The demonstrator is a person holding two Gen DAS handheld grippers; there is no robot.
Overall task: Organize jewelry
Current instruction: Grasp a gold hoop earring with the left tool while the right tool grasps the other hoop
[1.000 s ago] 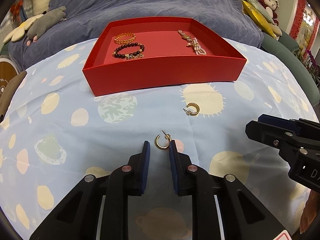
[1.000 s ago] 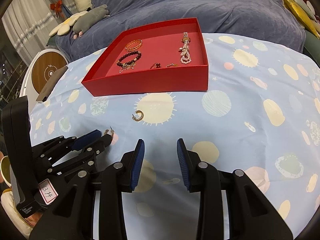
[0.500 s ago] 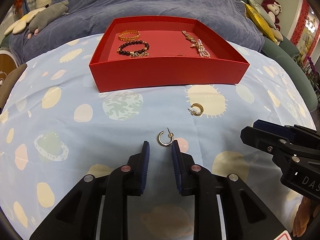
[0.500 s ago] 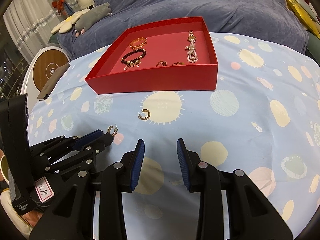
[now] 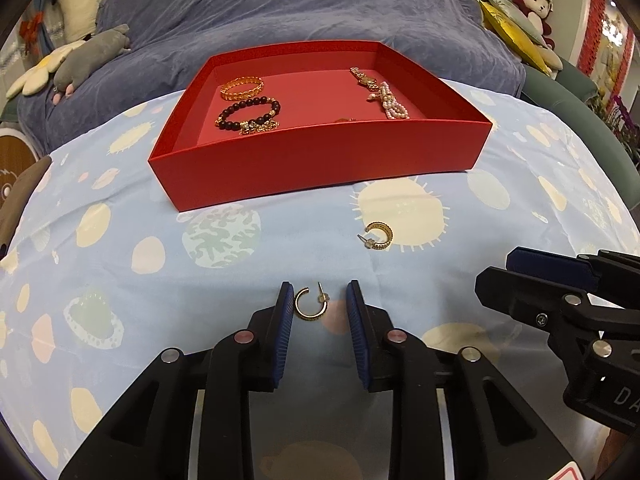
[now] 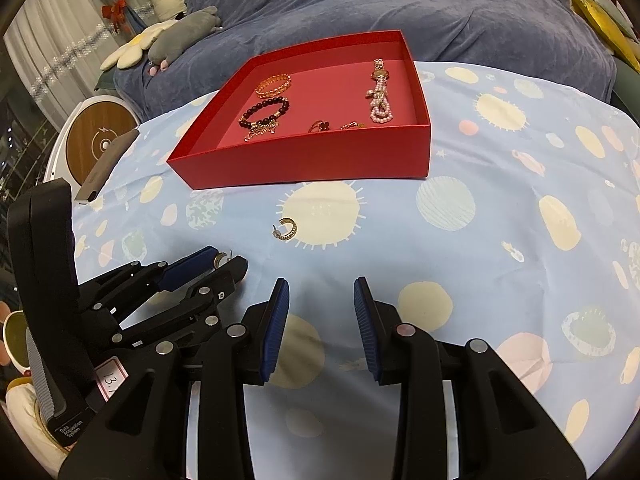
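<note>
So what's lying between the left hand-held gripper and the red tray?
In the left wrist view, only patterned cloth separates the left hand-held gripper from the tray; a second earring lies off right.

Left gripper [image 6: 226, 262]: "Data Acquisition System", tag "13."; right gripper [image 5: 520, 270]: "DA".

We see a tabletop [image 6: 500, 240] draped in a pale blue cloth printed with cream, pink and green blobs. On it sits a red tray [image 5: 320, 160], our landmark. Just in front of the tray's near wall lies a gold hoop earring [image 5: 377, 236] on a cream sun-shaped blob. Farther from the tray, nearer us, a second gold hoop earring [image 5: 311, 304] lies on the cloth.
</note>
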